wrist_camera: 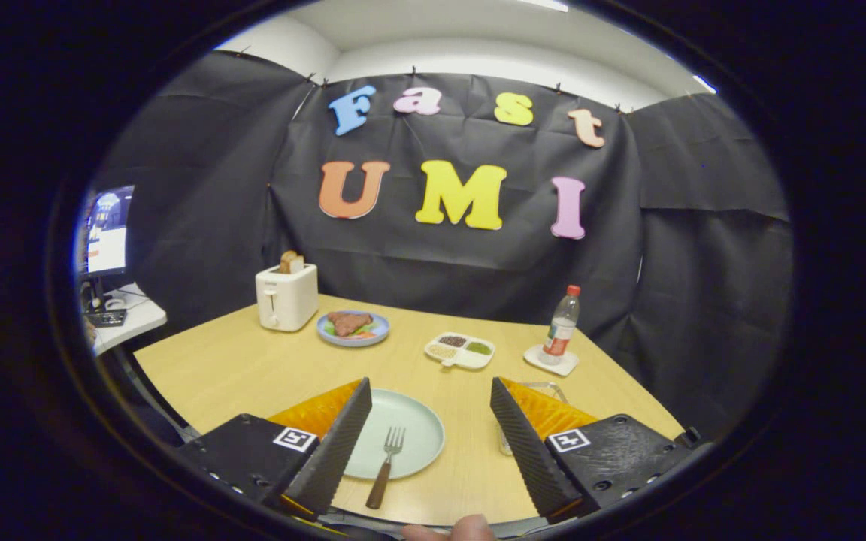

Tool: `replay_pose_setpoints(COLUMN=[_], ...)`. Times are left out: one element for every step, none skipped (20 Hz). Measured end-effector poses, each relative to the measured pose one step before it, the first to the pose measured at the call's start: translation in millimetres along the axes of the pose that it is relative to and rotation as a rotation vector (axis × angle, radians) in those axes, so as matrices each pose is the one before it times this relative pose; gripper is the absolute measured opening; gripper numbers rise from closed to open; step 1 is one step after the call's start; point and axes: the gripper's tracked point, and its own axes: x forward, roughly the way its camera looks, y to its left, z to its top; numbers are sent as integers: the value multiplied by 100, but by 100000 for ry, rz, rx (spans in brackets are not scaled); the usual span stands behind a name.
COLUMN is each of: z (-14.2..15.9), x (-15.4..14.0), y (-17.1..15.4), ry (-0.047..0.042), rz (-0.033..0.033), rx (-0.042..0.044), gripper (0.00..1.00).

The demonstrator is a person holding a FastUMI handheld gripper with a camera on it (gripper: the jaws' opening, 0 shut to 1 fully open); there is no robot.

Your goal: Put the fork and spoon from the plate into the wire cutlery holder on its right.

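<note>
Hand-held gripper [427,421] spread wide, holding nothing, fork [386,464] on plate [410,424] between its fingers

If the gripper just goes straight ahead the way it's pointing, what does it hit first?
Probably the fork, lying on the pale green plate between the open gripper fingers. Depth is unclear, so the gripper might pass above it toward the divided dish.

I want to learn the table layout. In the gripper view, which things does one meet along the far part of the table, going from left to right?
Toaster with bread in it → blue plate of food → white divided dish → bottle on a white coaster. The open gripper is nearer, with the fork between its fingers.
</note>
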Motion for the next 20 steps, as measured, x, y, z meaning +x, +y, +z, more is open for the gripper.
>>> replay_pose_setpoints(z=[-314,-565,-511,-696,-723,-519,-297,-410,-540,-912,-897,-1013,-683,-419,-96,-142,-59,-307,-257,-296], x=[685,842,709,641,522,457,462,426,405,449,434,411,393,268,266,192,177,326,222,342], y=[267,329,345,372,380,42,105,411,350,449,387,183,84,-14,100,60,54,51,110,11], ry=[3847,4175,4695,4511,5396,3695,3122,3170,3804,4398,4824,5150,4432,2869,1779,901,1104,1404,1476,1514], rz=[1091,1115,1364,1366,1368,249,300,452,1026,1420,1170,735,270,79,288,33,-116,-282,144,-322], rx=[-21,90,409,760,1086,746,-120,-383,559,1192,1488,1334,507,847,848,1128,628,494,417,125], gripper=[96,96,96,96,96,96,96,96,96,96,96,96,96,96,96,96,95,93,86,81])
